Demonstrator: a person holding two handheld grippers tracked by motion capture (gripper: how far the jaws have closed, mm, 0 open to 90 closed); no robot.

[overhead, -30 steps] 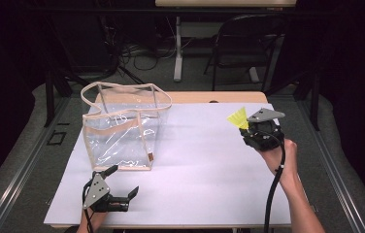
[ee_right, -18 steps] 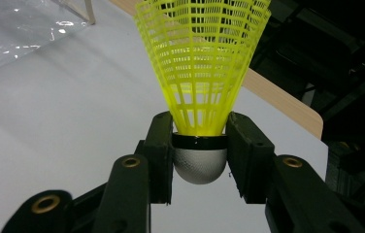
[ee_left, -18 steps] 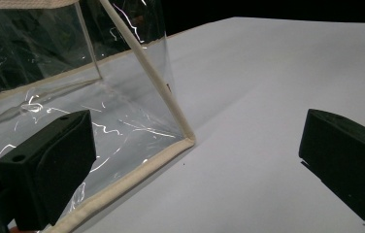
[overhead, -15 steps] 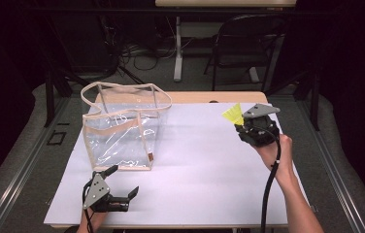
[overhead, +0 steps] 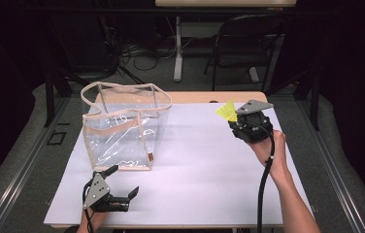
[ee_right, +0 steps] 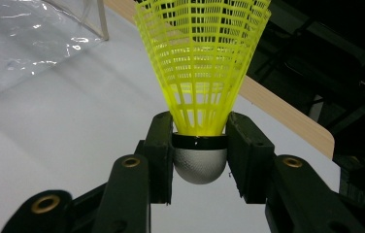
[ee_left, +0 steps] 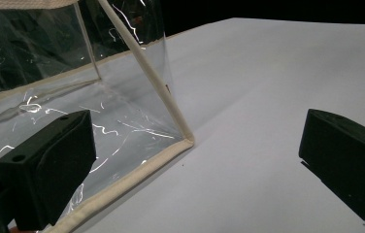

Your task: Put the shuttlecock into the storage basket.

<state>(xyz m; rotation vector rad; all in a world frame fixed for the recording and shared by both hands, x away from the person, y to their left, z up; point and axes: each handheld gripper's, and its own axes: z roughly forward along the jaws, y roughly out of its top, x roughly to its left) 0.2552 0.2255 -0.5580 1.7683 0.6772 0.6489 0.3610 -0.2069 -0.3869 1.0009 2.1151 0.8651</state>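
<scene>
Shuttlecock in my right claw, bag waiting on the left

My right claw [ee_right: 199, 160] pinches the yellow shuttlecock [ee_right: 201, 73] by its cork above the table's far right, skirt free; my left claw [ee_left: 195, 170] rests wide open and empty beside the clear bag [overhead: 122, 128], probably to steady it.

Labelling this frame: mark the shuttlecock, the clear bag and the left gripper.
shuttlecock [ee_right: 202, 58], right gripper view, on its yellow skirt.
clear bag [overhead: 122, 138], high view, on its front wall.
left gripper [overhead: 122, 187], high view, between its open jaws.

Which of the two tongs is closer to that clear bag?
Left. The left tongs sit open just in front of the bag; the right tongs, gripping a shuttlecock, are farther off across the table.
</scene>
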